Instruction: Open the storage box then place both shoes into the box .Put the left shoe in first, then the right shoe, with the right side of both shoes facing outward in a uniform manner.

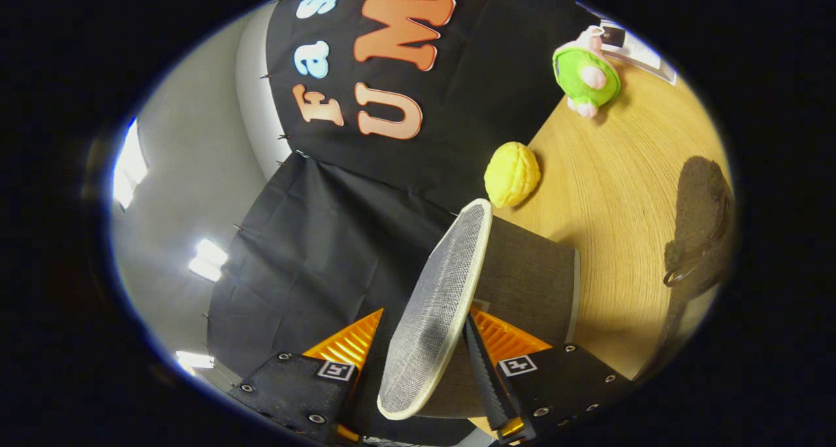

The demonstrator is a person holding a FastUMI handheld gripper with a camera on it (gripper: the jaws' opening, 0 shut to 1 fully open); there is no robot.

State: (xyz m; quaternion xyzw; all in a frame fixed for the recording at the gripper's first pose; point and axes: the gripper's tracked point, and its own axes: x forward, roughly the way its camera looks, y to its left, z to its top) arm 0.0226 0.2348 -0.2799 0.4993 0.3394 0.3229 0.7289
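Observation:
My gripper [424, 316] is shut on a dark grey fabric shoe [522, 277], gripped from both sides. Its grey textured sole [437, 303] with a cream rim sits between my fingers, and the upper extends past the finger on the table's side. The view is rolled, so the wooden table [620, 172] stands on that side. The shoe appears lifted off the table. A second dark grey shoe [699, 218] with a small heel loop lies on the table further out on that side.
A yellow walnut-shaped toy [513, 174] rests on the table just beyond the held shoe, by the cloth wall. A green and pink plush toy [586, 73] lies further off, with a white card [637, 48] behind it. Ceiling lights [208, 259] glow on the other side.

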